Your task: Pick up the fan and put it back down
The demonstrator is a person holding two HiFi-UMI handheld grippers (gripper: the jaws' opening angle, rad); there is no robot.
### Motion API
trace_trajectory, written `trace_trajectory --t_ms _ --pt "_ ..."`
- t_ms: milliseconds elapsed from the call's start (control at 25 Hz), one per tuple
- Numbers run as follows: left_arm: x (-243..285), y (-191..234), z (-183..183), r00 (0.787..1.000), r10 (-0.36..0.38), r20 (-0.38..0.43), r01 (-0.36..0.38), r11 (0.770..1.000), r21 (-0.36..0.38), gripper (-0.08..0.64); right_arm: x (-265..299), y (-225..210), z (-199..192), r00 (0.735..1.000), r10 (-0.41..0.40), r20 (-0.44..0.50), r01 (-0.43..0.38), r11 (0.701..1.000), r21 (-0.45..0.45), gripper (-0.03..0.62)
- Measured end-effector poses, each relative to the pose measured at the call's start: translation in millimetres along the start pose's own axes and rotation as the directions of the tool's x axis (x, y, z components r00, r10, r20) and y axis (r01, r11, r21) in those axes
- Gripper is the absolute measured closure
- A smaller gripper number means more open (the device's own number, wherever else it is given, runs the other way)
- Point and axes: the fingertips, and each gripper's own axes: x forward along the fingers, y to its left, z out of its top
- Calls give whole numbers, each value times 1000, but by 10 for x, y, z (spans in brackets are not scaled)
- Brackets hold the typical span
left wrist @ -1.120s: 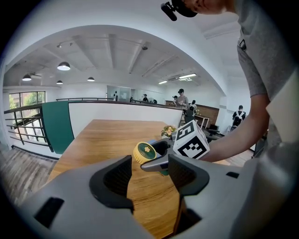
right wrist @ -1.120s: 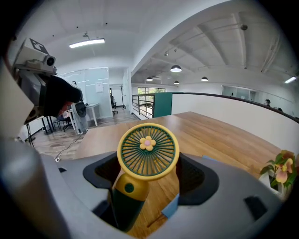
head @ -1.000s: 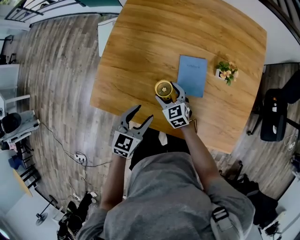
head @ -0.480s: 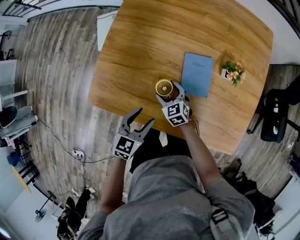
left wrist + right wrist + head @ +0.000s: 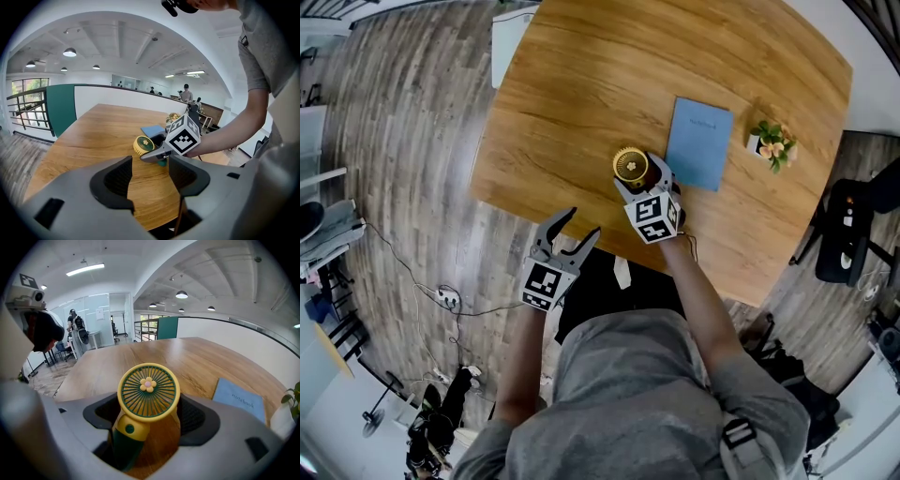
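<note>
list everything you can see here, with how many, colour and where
wooden table: one, honey-brown, centre of the head view
small round hand fan: one, yellow and green, near the table's front edge
thin notebook: one, blue, flat on the table, right of the fan
small potted plant: one, green with orange flowers, white pot, right of the notebook
left gripper: one, grey, open and empty, beyond the table's front edge
right gripper: one, grey, closed on the fan
</note>
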Motion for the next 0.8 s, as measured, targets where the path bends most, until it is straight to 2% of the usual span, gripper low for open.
trace_trajectory --t_ms 520,800 --pt "-50 90 -6 999 33 23 -32 999 -21 301 75 30 -97 1000 6 -28 -6 1000 -4 204" --pt "-84 145 52 998 53 45 -52 998 -20 301 49 11 -38 1000 -8 1 8 1000 -14 163"
